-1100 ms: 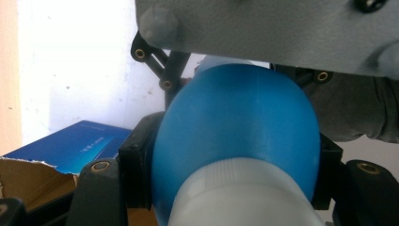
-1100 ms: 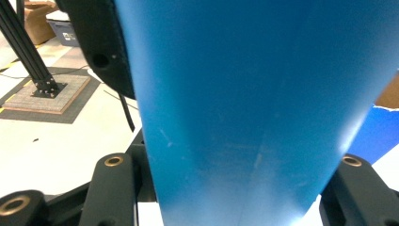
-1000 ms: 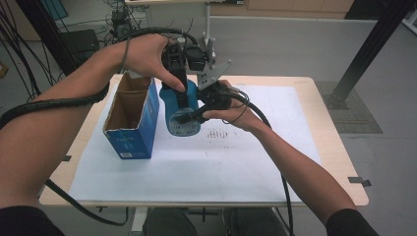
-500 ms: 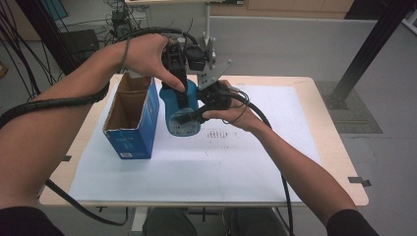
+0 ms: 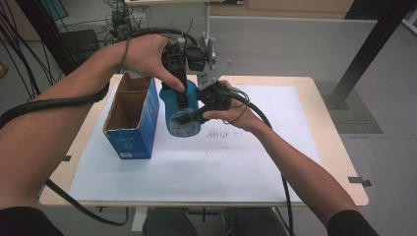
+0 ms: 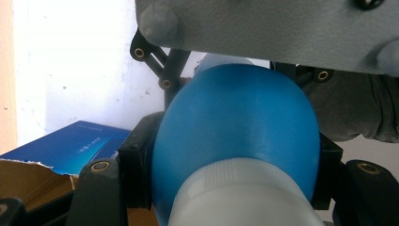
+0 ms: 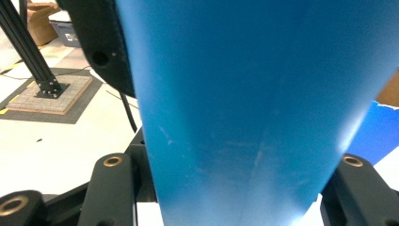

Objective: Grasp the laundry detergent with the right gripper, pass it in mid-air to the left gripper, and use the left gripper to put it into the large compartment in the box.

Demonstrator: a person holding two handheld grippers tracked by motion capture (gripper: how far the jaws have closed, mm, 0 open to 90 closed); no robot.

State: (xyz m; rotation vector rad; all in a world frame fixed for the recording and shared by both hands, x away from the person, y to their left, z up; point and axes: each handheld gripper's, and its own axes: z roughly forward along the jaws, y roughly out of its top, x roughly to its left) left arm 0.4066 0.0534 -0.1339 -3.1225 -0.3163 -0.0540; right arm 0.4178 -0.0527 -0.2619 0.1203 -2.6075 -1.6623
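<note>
A blue bottle with a white cap hangs above the table, held from two sides. My left gripper reaches down from above and is shut on the bottle's upper end. In the left gripper view the blue shoulder and ribbed white cap sit squeezed between the black jaws of the left gripper. My right gripper comes in from the right and is shut on the lower body. The right gripper view has the bottle's blue wall wedged between the jaws of the right gripper.
An open blue cardboard box stands on the white sheet just left of the bottle, its brown inside showing. The wooden table carries the sheet. Cables trail from both grippers. A black frame post rises at the right.
</note>
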